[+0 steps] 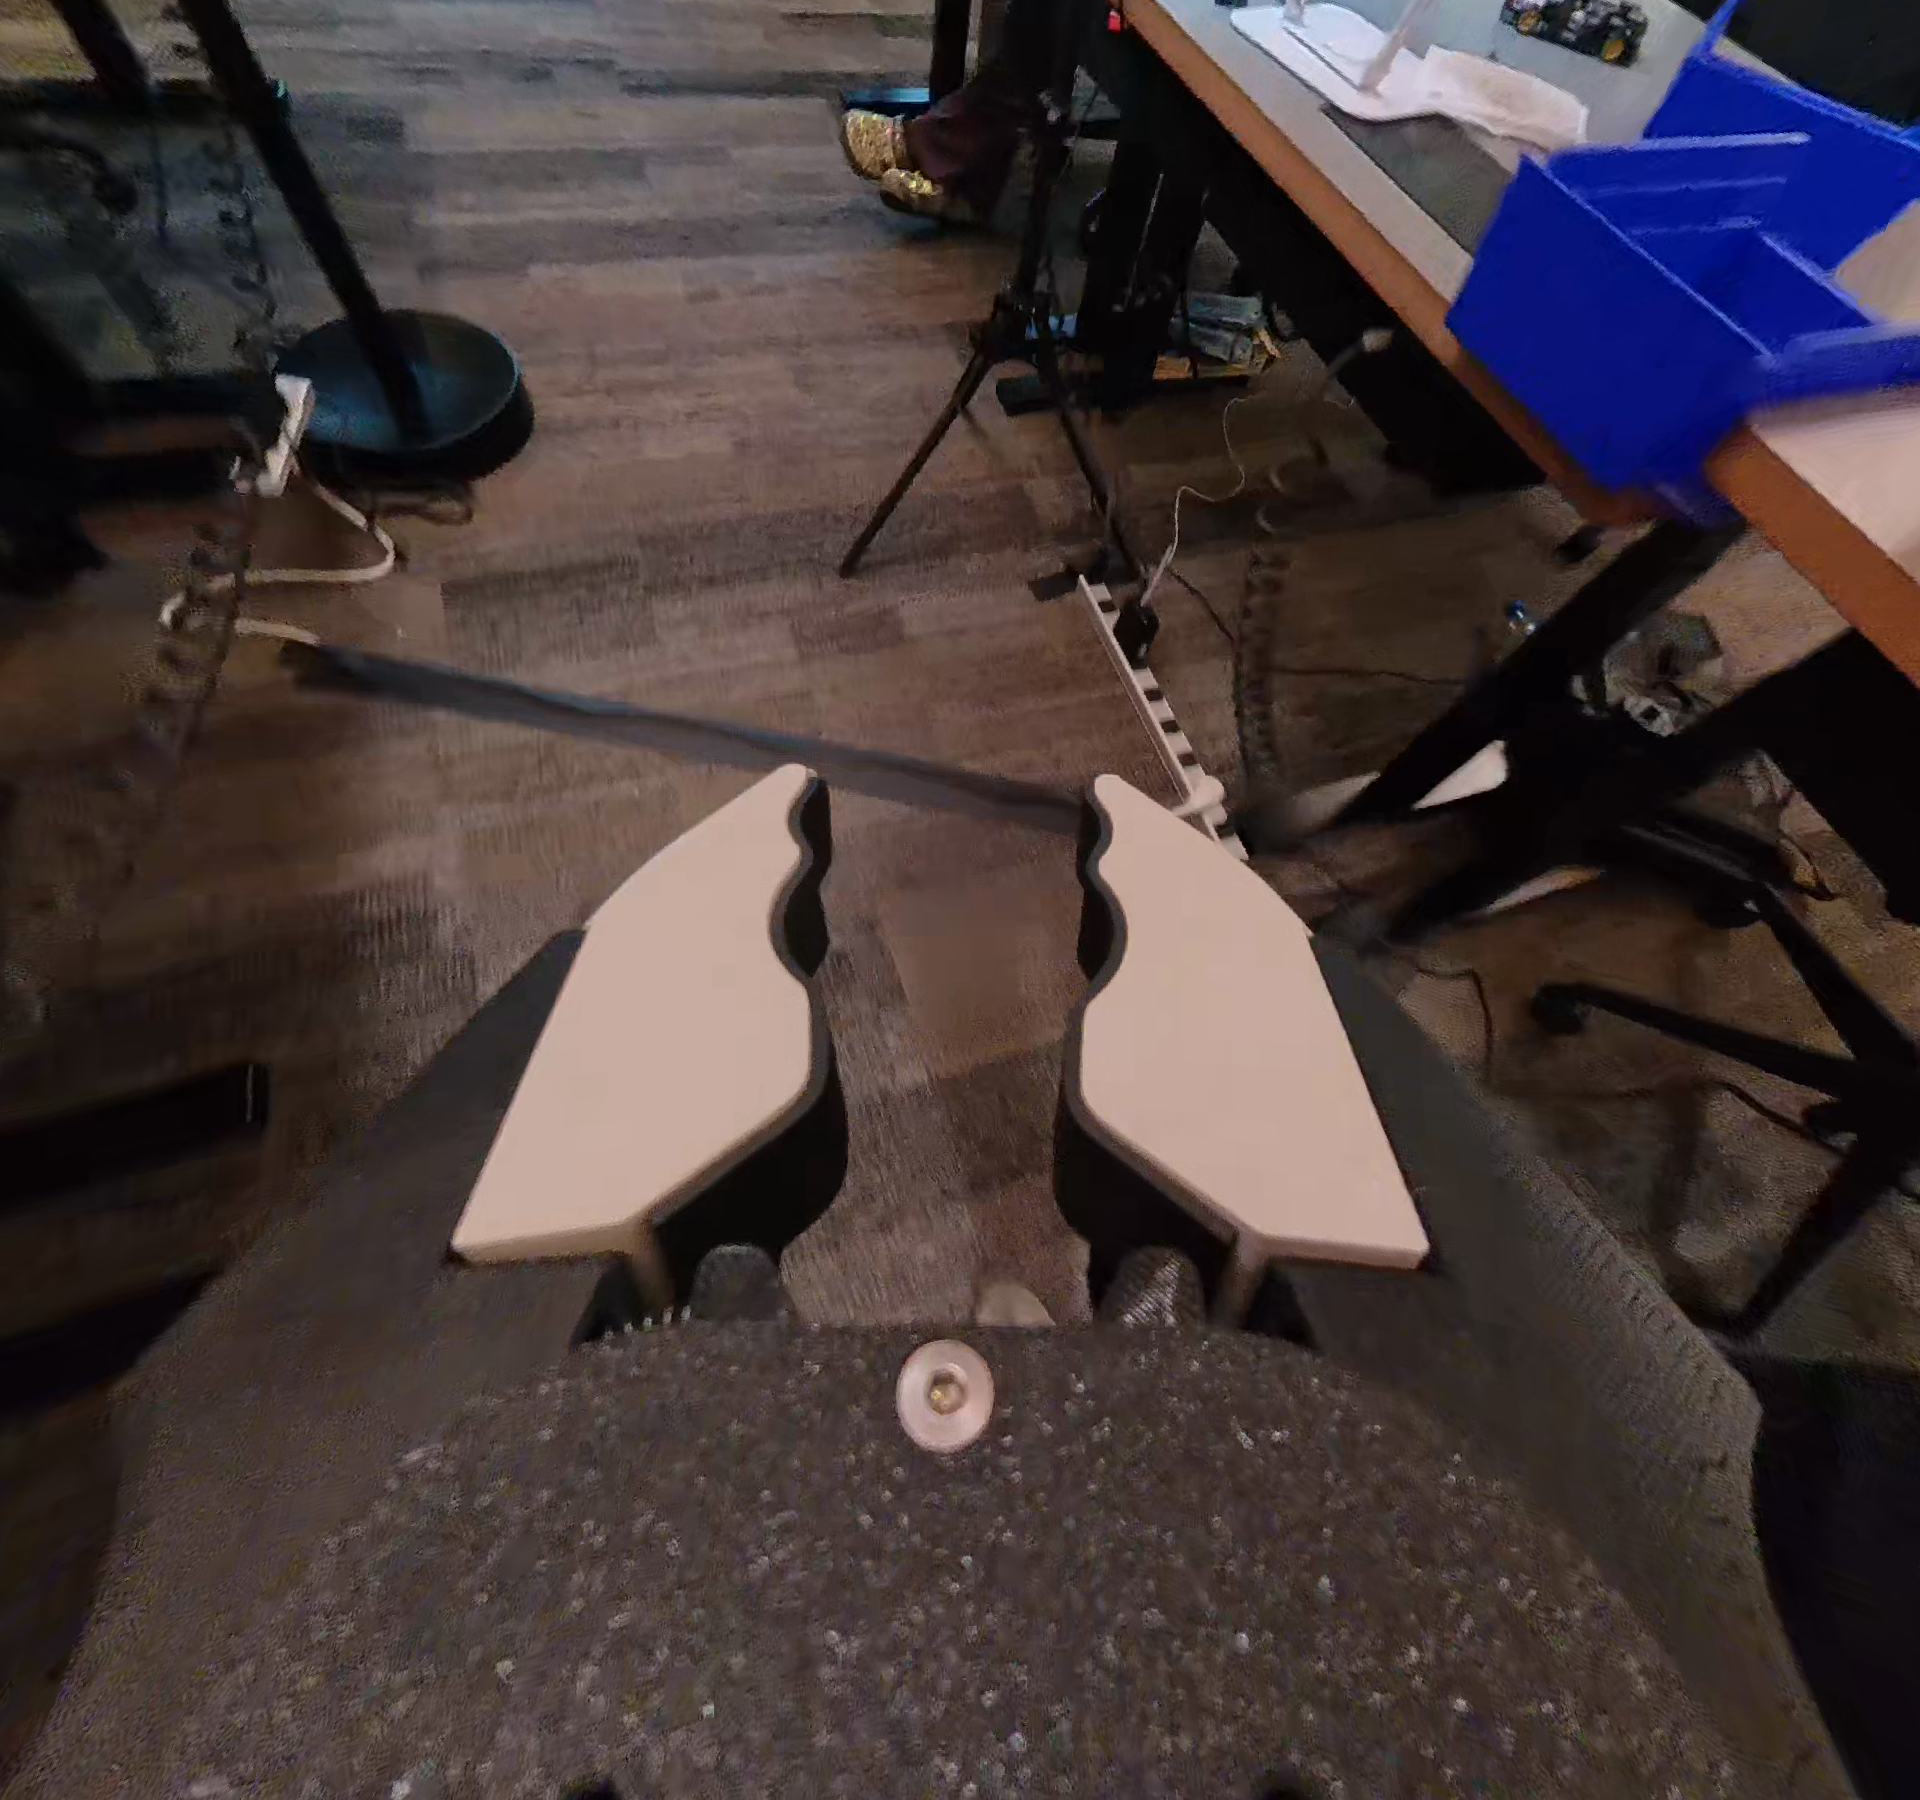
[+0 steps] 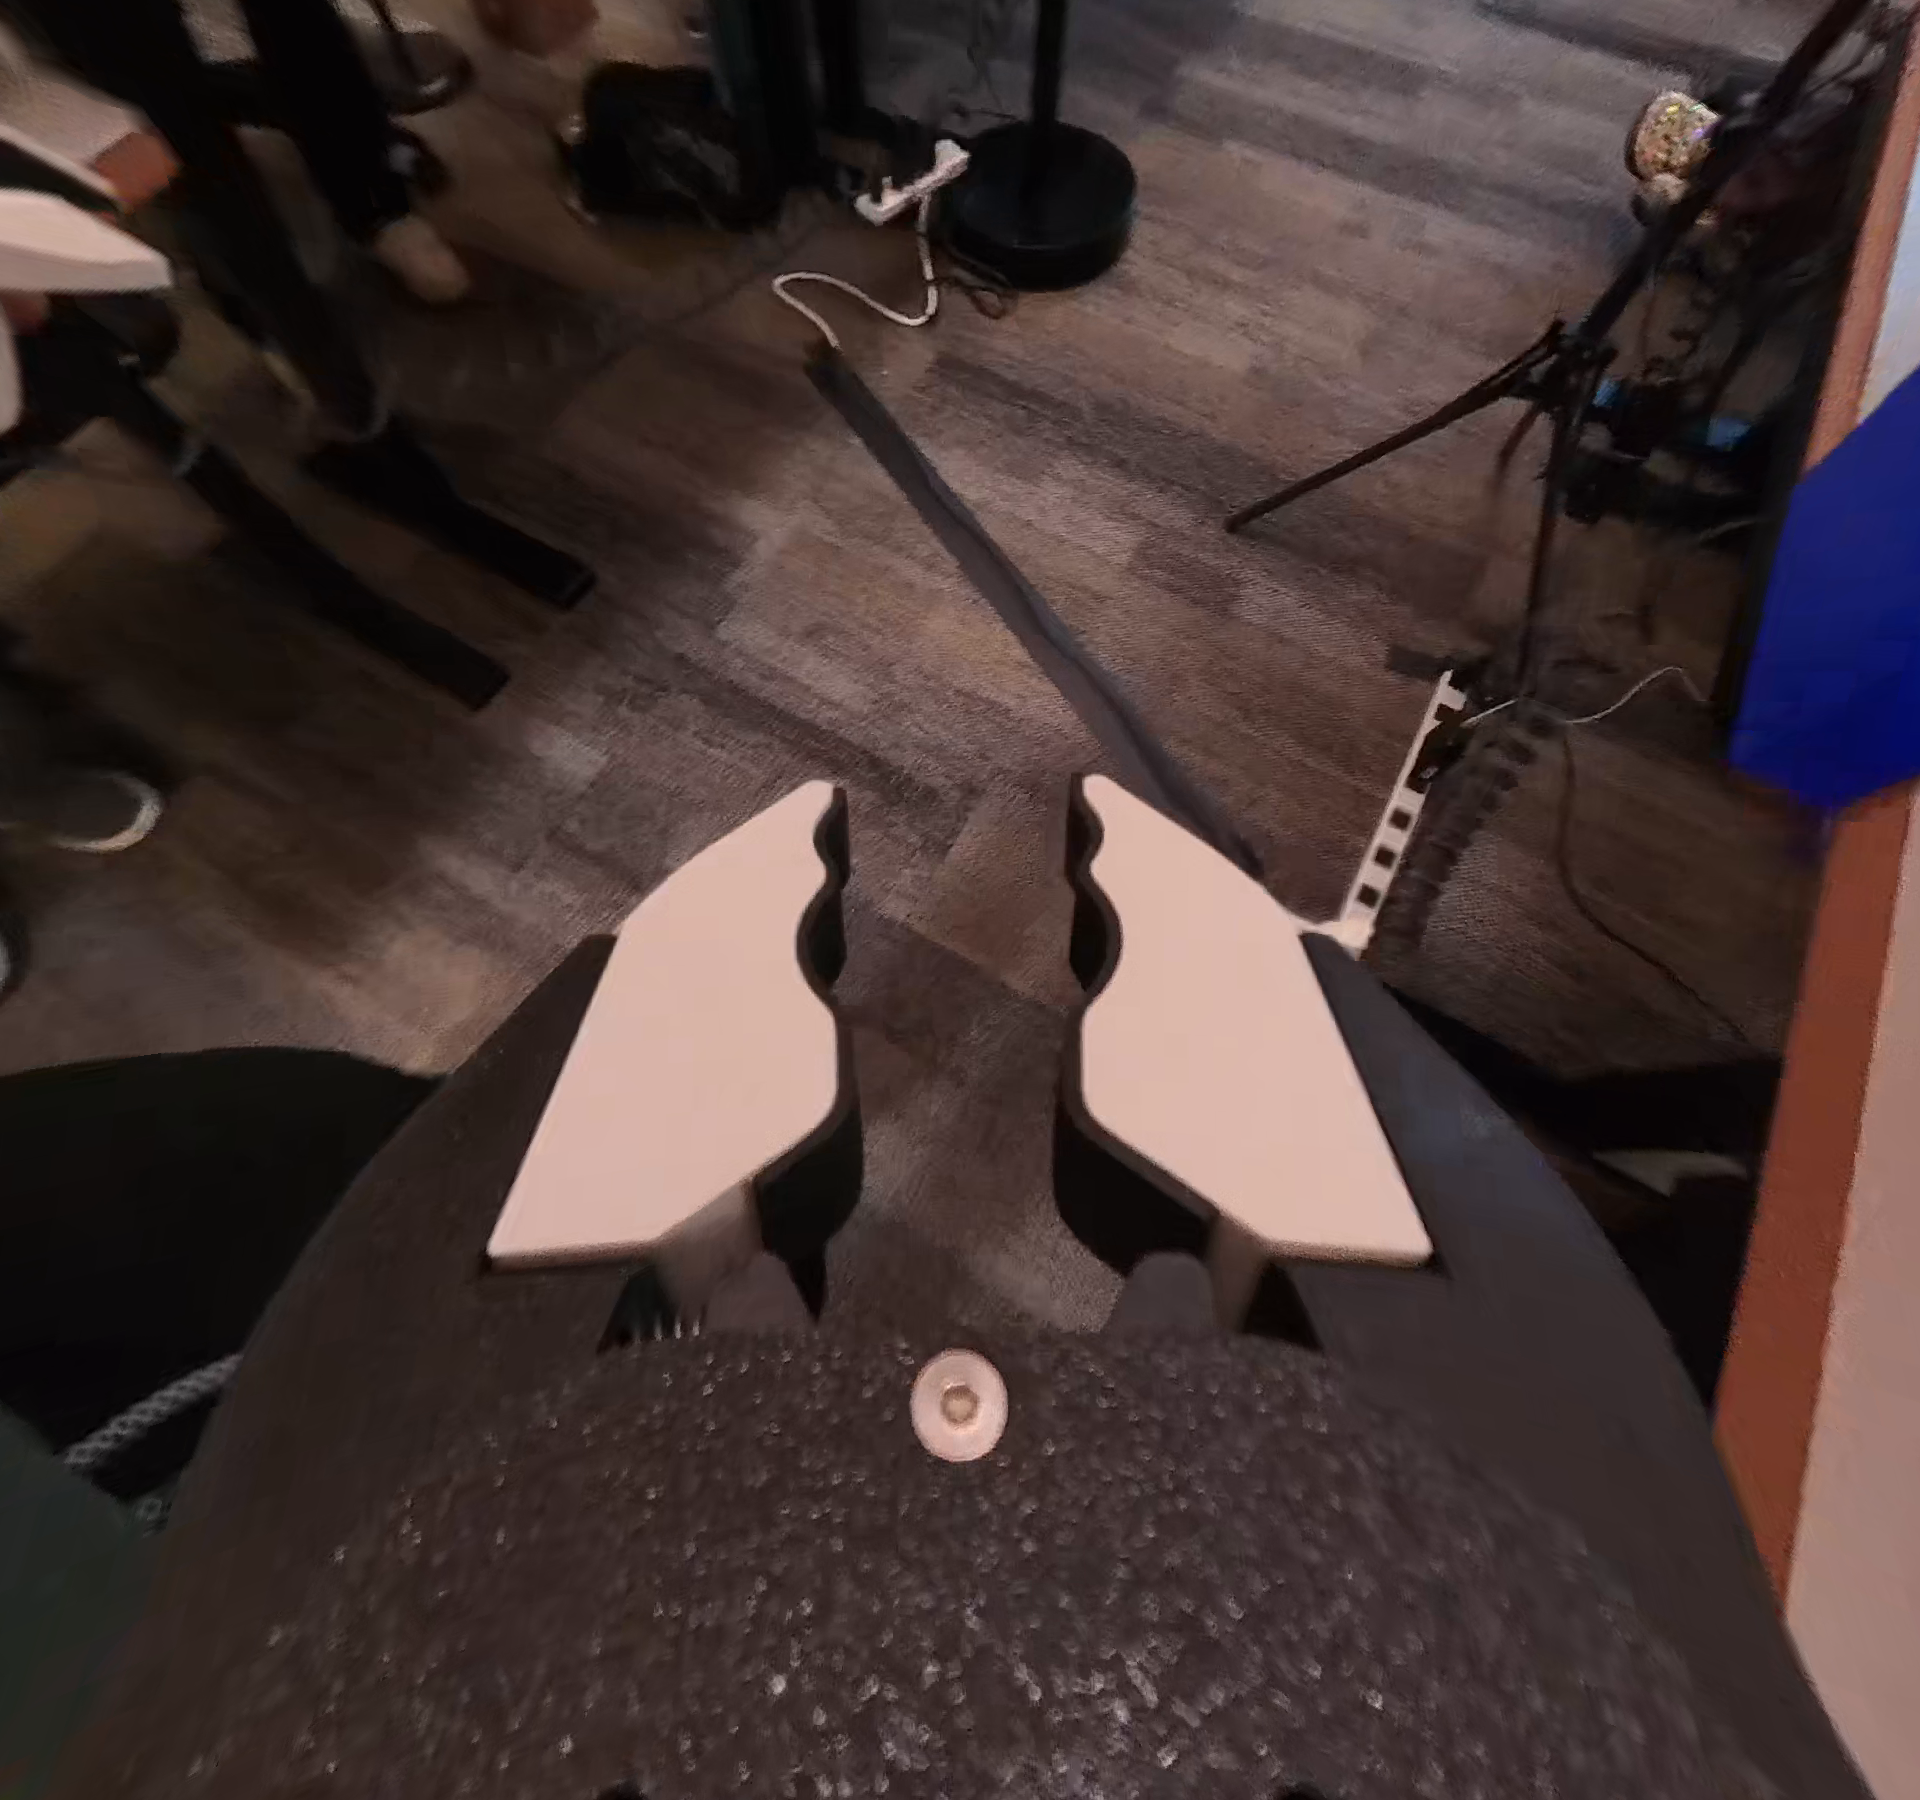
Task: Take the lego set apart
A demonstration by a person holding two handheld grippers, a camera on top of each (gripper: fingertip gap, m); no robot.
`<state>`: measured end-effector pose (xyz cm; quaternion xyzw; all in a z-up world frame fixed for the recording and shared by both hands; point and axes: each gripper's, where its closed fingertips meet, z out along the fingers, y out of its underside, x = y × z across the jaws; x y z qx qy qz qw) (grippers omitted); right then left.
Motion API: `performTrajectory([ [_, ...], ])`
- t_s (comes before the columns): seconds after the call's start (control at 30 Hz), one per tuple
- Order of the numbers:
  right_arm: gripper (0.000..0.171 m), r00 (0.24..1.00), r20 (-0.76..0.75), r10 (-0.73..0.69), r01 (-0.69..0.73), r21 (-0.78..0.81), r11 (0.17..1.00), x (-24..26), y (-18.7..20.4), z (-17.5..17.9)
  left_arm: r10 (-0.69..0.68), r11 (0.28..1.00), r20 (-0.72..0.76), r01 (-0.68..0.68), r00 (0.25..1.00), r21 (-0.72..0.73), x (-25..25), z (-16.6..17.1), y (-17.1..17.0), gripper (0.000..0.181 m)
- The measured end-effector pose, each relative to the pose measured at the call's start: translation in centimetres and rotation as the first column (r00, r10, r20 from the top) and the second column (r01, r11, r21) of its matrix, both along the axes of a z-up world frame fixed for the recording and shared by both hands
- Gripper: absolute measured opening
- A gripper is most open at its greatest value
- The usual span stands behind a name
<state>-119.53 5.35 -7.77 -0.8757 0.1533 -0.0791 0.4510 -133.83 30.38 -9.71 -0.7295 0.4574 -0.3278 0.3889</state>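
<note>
Left gripper [image 1: 954, 805]: fingers apart, empty, aimed at carpet floor [image 1: 623, 192]; likely pre-approach.
Right gripper [image 2: 956, 805]: same, nothing held.
Lego set [image 1: 1574, 13]: small dark car w/ yellow wheels, far end of tabletop [image 1: 1392, 223], well apart from both.
Blue bin [image 1: 1662, 296]: tabletop edge, prob. for parts.

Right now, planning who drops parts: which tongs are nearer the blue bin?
Right, judging by apparent size. The blue bin looms close beside the right tongs; the left tongs hang over carpet, with it farther off.
</note>
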Motion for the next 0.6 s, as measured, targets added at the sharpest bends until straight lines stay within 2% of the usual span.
performTrajectory([
  [0.13, 0.040, 0.997, -0.008, -0.071, 0.071, -0.002, 0.998, 10.4, 9.1, 1.1, -0.059, 0.998, -0.014, 0.059, 0.998, 0.026, 13.1, 1.2, 12.1, 0.045],
  [0.27, 0.040, 0.997, -0.022, -0.073, 0.073, 0.002, 0.997, 21.2, 19.4, -1.8, -0.033, 0.997, -0.060, 0.037, 0.998, 0.061, 23.6, -2.3, 25.1, 0.044],
  [0.37, 0.040, 1.000, 0.005, -0.003, 0.003, -0.005, 1.000, 29.8, 28.8, -5.5, 0.047, 0.998, -0.098, -0.042, 0.994, 0.053, 29.9, -7.7, 34.9, 0.044],
  [0.47, 0.038, 0.992, 0.067, 0.105, -0.105, -0.003, 0.994, 38.3, 39.9, -8.3, 0.166, 0.986, -0.123, -0.163, 0.978, 0.033, 35.0, -14.1, 44.8, 0.040],
  [0.6, 0.038, 0.966, 0.055, 0.253, -0.252, -0.018, 0.967, 46.4, 54.6, -12.5, 0.259, 0.963, -0.205, -0.269, 0.944, -0.021, 40.4, -24.4, 56.9, 0.038],
])
